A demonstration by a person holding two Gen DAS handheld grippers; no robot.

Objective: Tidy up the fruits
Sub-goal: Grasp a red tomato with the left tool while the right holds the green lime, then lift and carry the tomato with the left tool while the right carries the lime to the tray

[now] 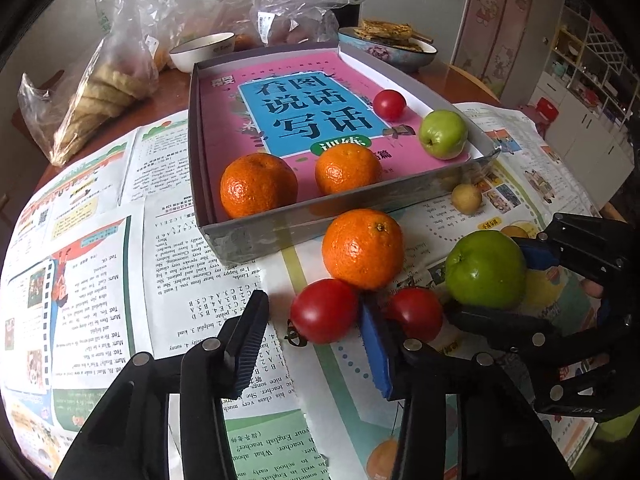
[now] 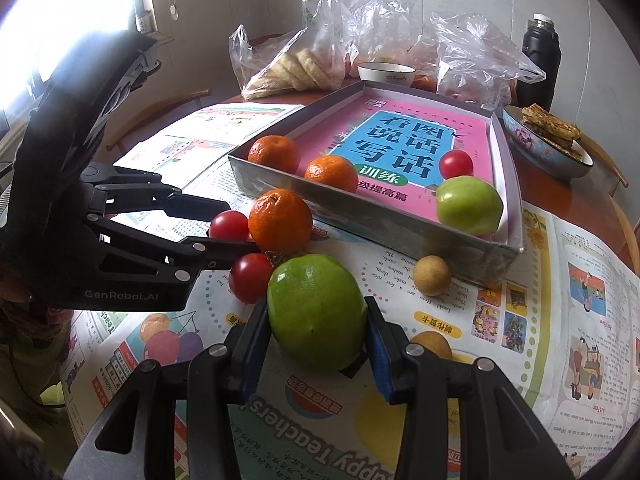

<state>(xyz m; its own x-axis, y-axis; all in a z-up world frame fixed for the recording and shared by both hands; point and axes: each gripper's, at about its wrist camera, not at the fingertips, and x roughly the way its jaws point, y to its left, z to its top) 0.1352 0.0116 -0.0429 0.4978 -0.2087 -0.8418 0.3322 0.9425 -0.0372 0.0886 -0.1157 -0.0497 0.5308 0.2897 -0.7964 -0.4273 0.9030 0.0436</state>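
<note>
My right gripper (image 2: 317,309) is shut on a big green apple (image 2: 316,300) that rests on the newspaper; the same apple (image 1: 486,270) shows at the right in the left wrist view. My left gripper (image 1: 314,306) stands open around a red tomato (image 1: 324,310). Its blue pad touches the tomato's right side, and a gap shows on the left. Close by lie a second tomato (image 1: 416,312) and an orange (image 1: 362,248). The grey box (image 1: 248,236) with a pink book holds two oranges, a green apple (image 1: 443,134) and a tomato (image 1: 389,105).
A small brown fruit (image 2: 432,275) lies by the box corner, another (image 2: 430,344) behind my right finger. Plastic bags (image 2: 296,64), a white bowl (image 2: 386,72), a dish of flatbread (image 2: 548,140) and a dark flask (image 2: 538,64) stand behind the box. Newspaper covers the round table.
</note>
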